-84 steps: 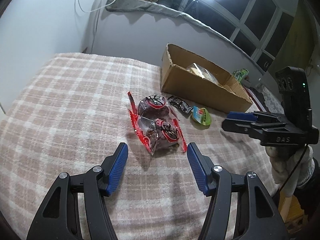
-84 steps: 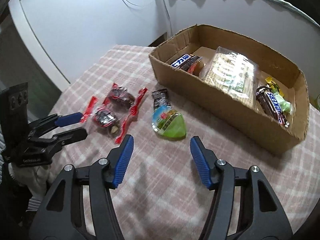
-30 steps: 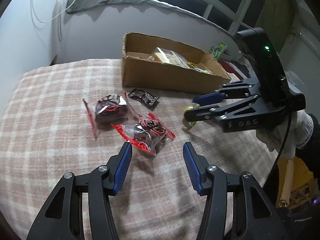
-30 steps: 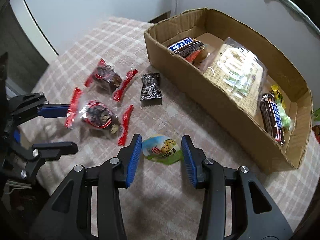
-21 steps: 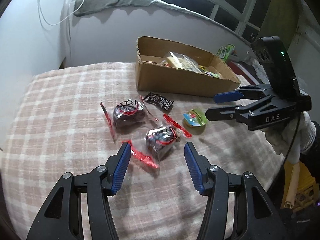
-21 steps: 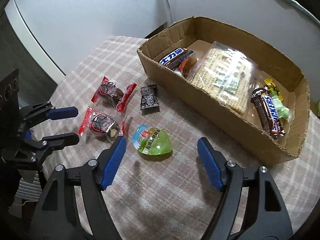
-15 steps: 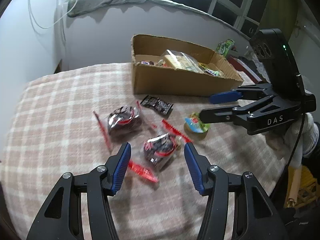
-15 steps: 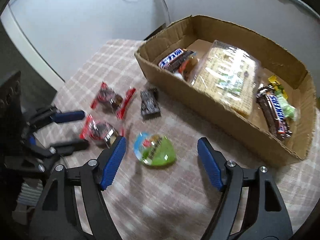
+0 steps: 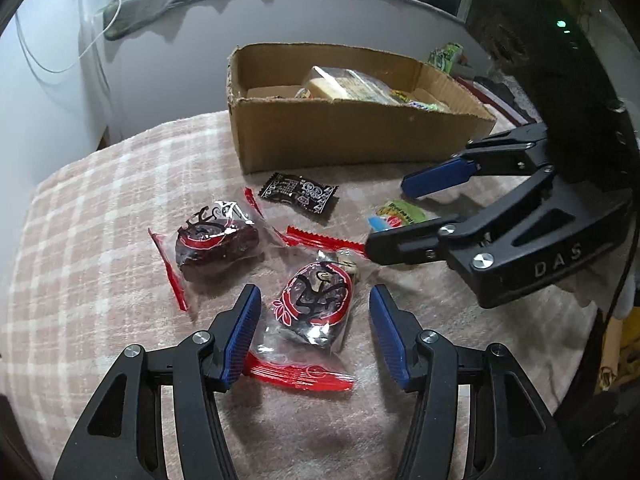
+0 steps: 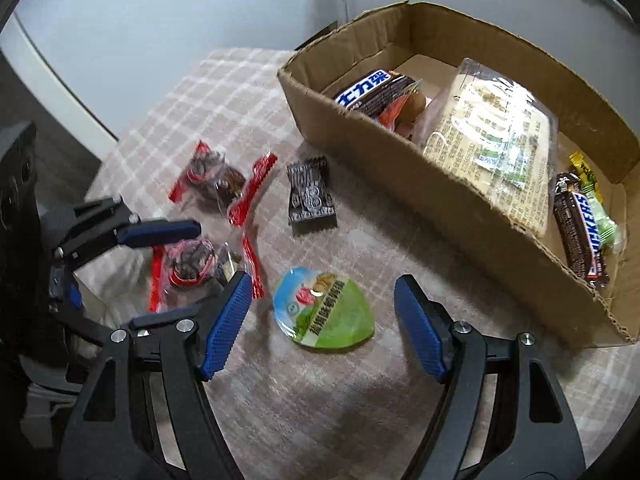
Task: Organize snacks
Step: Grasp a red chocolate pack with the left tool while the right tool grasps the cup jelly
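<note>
On the checked cloth [image 9: 100, 184], each gripper is released and brackets its own snack. The left gripper [image 9: 315, 334] straddles the near red-edged date packet [image 9: 314, 308], blue pads apart from the wrapper; its long axis runs near to far, in line with the fingers. The right gripper [image 10: 322, 330] stands wide around the green jelly cup [image 10: 326, 308], lying flat, touching neither pad. The cardboard box [image 10: 440, 184] lies far and right of the cup, so the right hand looks nearer to it.
</note>
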`<action>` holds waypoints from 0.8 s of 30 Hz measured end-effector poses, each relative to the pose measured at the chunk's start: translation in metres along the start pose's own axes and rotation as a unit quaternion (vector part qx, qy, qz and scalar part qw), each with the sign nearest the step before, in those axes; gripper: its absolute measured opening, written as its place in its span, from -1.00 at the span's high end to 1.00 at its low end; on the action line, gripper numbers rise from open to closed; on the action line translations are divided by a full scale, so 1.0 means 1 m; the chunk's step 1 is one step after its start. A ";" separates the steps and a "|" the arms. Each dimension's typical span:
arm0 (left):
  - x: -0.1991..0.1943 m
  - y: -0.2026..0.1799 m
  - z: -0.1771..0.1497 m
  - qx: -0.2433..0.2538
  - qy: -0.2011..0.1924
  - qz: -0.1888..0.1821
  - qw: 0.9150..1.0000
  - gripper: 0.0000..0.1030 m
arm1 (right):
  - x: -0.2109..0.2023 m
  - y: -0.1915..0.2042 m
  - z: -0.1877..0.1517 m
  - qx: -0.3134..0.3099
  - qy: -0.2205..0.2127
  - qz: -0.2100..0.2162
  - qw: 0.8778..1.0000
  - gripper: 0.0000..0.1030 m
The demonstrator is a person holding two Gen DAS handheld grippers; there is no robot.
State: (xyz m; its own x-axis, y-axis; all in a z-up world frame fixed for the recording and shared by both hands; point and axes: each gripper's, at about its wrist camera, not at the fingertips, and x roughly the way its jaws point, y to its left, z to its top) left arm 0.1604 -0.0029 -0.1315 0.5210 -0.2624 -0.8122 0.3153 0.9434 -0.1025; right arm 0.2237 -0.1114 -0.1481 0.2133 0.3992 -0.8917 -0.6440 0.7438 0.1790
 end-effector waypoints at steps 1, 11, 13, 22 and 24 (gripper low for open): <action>0.001 0.000 0.000 -0.001 0.000 0.000 1.000 -0.08 | 0.001 0.000 0.000 0.001 0.002 -0.001 1.000 -0.44; 0.004 -0.004 -0.002 -0.002 -0.004 0.009 1.000 0.14 | 0.003 -0.001 -0.006 -0.015 0.021 -0.017 1.000 0.03; 0.005 -0.003 -0.001 -0.004 -0.004 0.007 1.000 0.17 | 0.002 0.000 -0.008 -0.018 0.021 -0.015 1.000 0.04; -0.005 -0.005 -0.005 -0.006 -0.016 0.011 1.000 0.24 | -0.013 -0.008 -0.019 -0.006 0.004 -0.010 1.000 0.26; -0.009 -0.006 -0.005 -0.009 -0.021 0.010 1.000 0.24 | -0.020 -0.010 -0.021 -0.005 -0.001 -0.011 1.000 0.26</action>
State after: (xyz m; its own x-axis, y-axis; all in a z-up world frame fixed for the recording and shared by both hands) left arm 0.1497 -0.0051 -0.1263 0.5607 -0.2510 -0.7891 0.2908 0.9519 -0.0962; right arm 0.2112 -0.1380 -0.1411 0.2297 0.3837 -0.8944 -0.6459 0.7475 0.1548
